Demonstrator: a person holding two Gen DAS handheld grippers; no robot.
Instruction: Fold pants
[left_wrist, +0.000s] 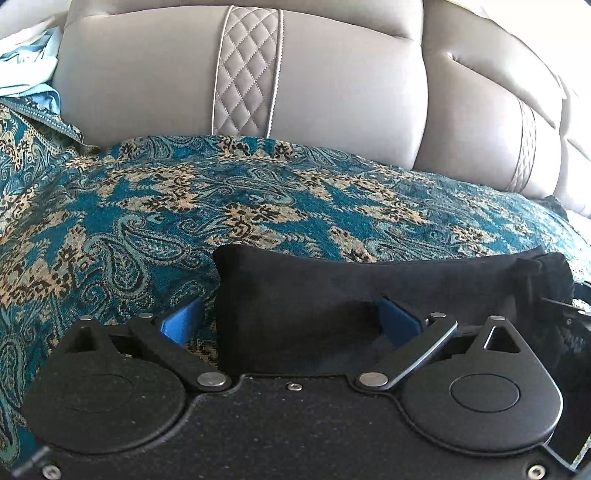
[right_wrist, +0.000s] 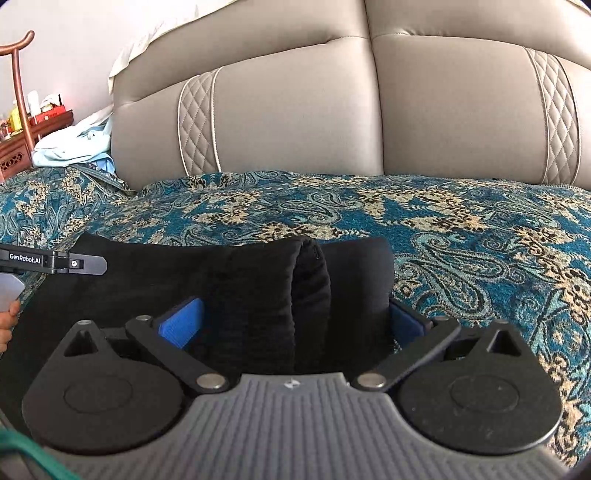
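Black pants (left_wrist: 332, 288) lie folded in a thick bundle on the teal paisley sofa cover (left_wrist: 147, 206). My left gripper (left_wrist: 291, 321) is open, its blue pads (left_wrist: 181, 325) spread either side of the bundle's left end. In the right wrist view the pants (right_wrist: 258, 288) show a rolled fold standing up in the middle. My right gripper (right_wrist: 291, 325) is open, its blue pads (right_wrist: 181, 325) straddling that fold near the bundle's right end. The left gripper's body (right_wrist: 55, 263) shows at the left edge over the pants.
The beige leather sofa backrest (right_wrist: 332, 122) rises behind the seat. A light blue cloth (right_wrist: 70, 144) lies heaped at the far left. A wooden side table (right_wrist: 22, 140) with small items stands beyond the sofa's left end.
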